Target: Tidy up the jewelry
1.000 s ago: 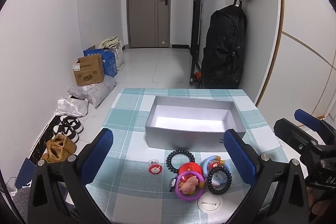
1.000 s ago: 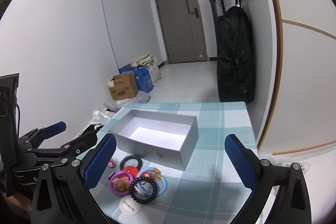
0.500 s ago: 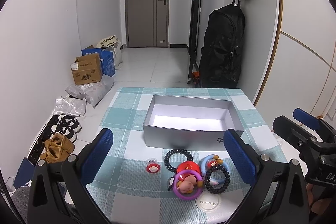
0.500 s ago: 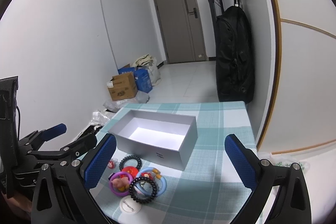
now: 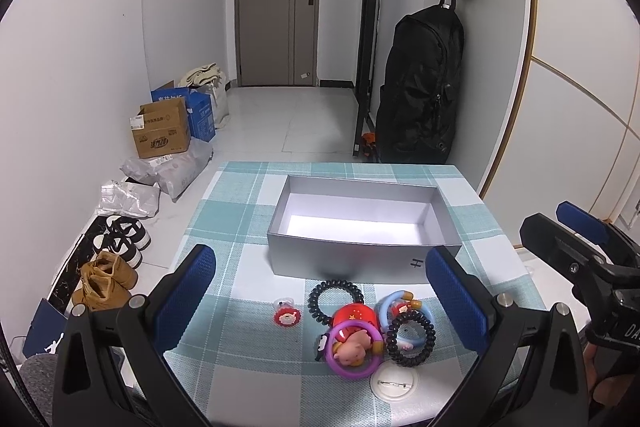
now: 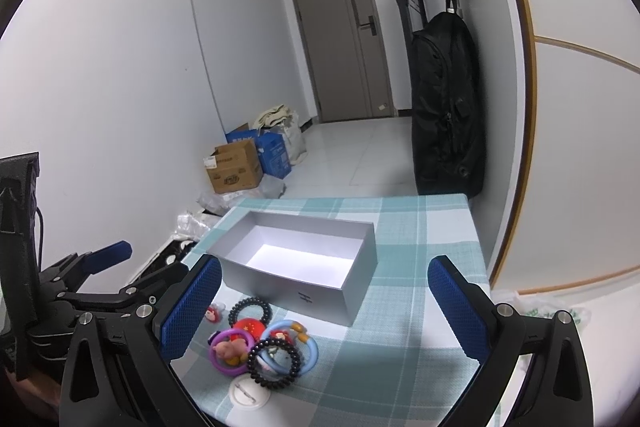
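Note:
A grey open box stands empty on the teal checked tablecloth. In front of it lies a cluster of jewellery: a black coil band, a purple ring with a pink pig, a black bead bracelet, a light blue ring, a small red charm and a white round badge. My left gripper hovers open above the cluster, holding nothing. My right gripper is open too, off to the right of the cluster and the box.
The table's right edge runs beside a white wall, with a black backpack hanging past the far end. On the floor at left sit cardboard boxes, plastic bags and shoes. A hand shows at the lower right, on the other gripper.
The left view has shifted slightly, so the box and jewellery sit a little higher in frame. Both grippers stay open and nothing on the table has moved.

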A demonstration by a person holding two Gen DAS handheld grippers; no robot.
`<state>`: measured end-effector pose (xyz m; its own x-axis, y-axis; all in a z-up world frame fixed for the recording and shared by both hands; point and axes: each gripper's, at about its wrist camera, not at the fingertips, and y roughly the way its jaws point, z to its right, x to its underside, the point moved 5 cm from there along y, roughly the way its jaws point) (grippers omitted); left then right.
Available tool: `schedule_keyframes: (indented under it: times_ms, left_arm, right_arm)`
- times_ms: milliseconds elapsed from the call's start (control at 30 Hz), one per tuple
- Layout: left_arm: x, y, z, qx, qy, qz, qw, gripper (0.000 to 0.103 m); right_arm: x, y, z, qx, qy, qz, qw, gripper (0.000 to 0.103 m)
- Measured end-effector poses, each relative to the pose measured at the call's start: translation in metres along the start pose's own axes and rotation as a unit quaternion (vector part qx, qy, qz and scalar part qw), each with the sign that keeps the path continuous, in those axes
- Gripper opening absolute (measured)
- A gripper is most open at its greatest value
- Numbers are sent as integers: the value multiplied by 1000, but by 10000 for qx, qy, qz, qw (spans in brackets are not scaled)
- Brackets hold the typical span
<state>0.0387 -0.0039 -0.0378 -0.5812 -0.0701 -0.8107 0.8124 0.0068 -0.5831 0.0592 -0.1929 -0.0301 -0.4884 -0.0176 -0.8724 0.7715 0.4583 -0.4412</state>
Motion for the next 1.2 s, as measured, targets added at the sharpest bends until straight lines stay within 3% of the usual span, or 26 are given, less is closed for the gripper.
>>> schedule_keyframes:
  times_ms: [733, 1200]
  left_arm:
    - [3, 2, 0, 18, 13, -17, 10000, 102]
    - [6, 13, -2, 166, -49, -234, 9996, 102]
  right_arm:
    - [1, 1, -3, -25, 16, 2, 10000, 103]
    - [3, 6, -2, -122, 97, -70, 9999, 103]
